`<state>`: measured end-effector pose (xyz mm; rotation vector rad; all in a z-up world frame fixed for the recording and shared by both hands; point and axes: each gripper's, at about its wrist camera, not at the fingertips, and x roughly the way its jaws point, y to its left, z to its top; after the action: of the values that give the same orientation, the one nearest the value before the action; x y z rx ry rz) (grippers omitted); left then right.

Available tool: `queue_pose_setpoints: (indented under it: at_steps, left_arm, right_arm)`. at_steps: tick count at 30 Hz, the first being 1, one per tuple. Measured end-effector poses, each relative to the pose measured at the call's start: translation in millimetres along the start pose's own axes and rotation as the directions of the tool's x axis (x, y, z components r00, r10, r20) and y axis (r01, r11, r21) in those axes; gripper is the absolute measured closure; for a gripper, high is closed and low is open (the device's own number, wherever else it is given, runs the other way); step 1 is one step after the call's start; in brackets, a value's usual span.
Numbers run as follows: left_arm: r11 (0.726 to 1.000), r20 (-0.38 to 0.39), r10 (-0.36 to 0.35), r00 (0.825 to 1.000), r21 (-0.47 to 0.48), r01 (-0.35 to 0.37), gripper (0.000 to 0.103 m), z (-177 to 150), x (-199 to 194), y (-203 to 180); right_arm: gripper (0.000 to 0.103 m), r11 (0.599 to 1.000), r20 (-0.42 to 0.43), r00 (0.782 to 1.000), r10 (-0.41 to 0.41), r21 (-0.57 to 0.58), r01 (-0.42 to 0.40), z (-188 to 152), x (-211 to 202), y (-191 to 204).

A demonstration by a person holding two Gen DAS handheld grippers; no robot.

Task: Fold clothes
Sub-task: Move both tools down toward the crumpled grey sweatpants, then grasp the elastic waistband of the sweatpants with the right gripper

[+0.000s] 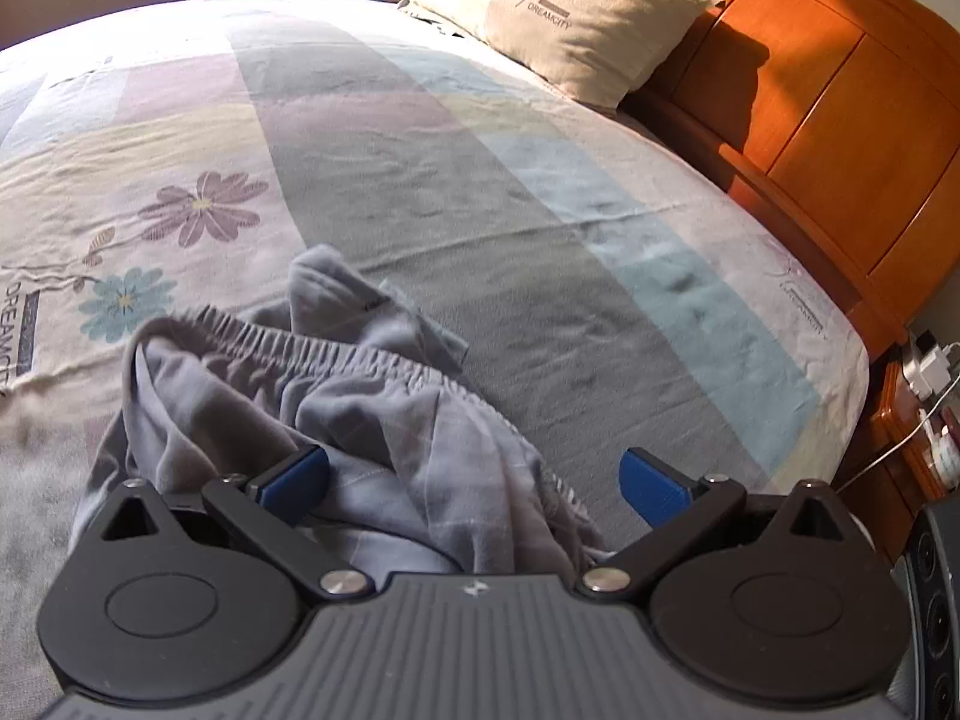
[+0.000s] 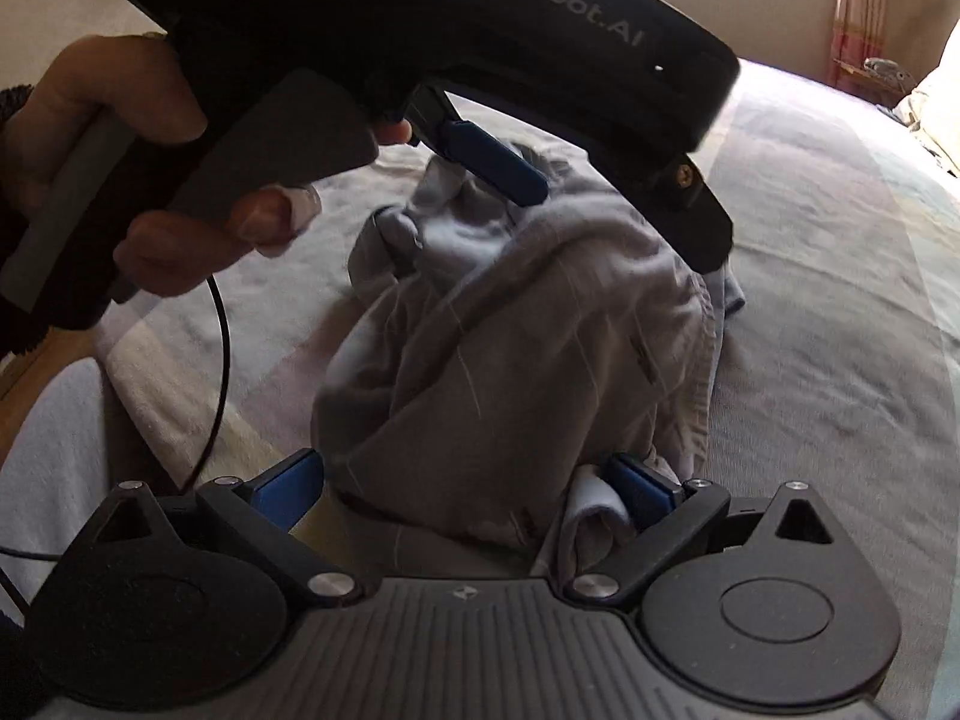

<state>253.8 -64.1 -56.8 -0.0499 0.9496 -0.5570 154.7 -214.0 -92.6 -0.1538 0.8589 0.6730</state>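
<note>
A crumpled grey garment with an elastic waistband lies in a heap on the bed's patterned sheet. My left gripper is open just above it, and the cloth bunches between and under its blue pads. In the right wrist view the same garment bulges up between the wide-open fingers of my right gripper. A fold of cloth touches its right pad. The left gripper's black body, held by a hand, hangs over the far side of the heap. Only one of its blue fingers shows there.
A cream pillow leans on the orange wooden headboard at the far right. A nightstand with white chargers and cables stands past the bed's right edge. A black cable hangs from the left gripper. Flat sheet stretches beyond the garment.
</note>
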Motion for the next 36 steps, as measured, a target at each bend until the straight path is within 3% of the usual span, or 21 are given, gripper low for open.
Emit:
queue_pose_setpoints:
  at_steps: [5, 12, 15, 22, 25, 27, 30, 32, 36]
  left_arm:
    - [0.999, -0.011, 0.041, 0.999, 0.012, -0.041, 0.001, -31, 3, 15]
    - [0.998, -0.047, 0.043, 0.998, -0.049, -0.046, 0.000, -36, 12, 32]
    - [0.997, -0.052, 0.077, 0.996, -0.023, -0.078, 0.000, -36, 17, 29]
    - [0.995, -0.072, 0.095, 0.993, 0.019, -0.094, 0.001, -30, 8, 24]
    - [0.995, -0.078, 0.099, 0.992, 0.007, -0.099, 0.001, -20, -6, 21]
    - [0.995, -0.035, 0.102, 0.994, 0.022, -0.101, 0.001, -10, -21, 15]
    - [0.998, 0.050, 0.052, 0.997, 0.046, -0.054, 0.001, 9, -40, -1]
    - [0.997, 0.071, -0.049, 0.996, 0.062, 0.045, 0.001, 20, -41, -12]
    - [0.982, -0.042, -0.170, 0.985, 0.073, 0.172, 0.001, 20, -6, -27]
  right_arm:
    - [0.000, 0.999, 0.019, 1.000, -0.017, -0.029, 0.018, -28, -1, 2]
    - [0.000, 0.999, -0.033, 0.999, -0.005, -0.032, 0.003, -20, 4, -3]
    - [0.000, 1.000, -0.035, 0.999, 0.002, -0.005, -0.002, -17, 2, -9]
    - [0.000, 0.984, 0.080, 0.994, 0.070, 0.161, -0.082, -20, -40, -58]
    - [0.000, 0.978, 0.137, 0.986, 0.095, 0.173, -0.118, -11, -51, -82]
    - [0.000, 0.979, 0.162, 0.981, 0.105, 0.158, -0.130, -2, -48, -92]
    - [0.000, 0.982, 0.164, 0.981, 0.102, 0.141, -0.125, 13, -34, -97]
    - [0.000, 0.980, 0.156, 0.981, 0.116, 0.141, -0.139, 16, -29, -97]
    - [0.000, 0.981, 0.112, 0.987, 0.116, 0.142, -0.132, -1, -29, -93]
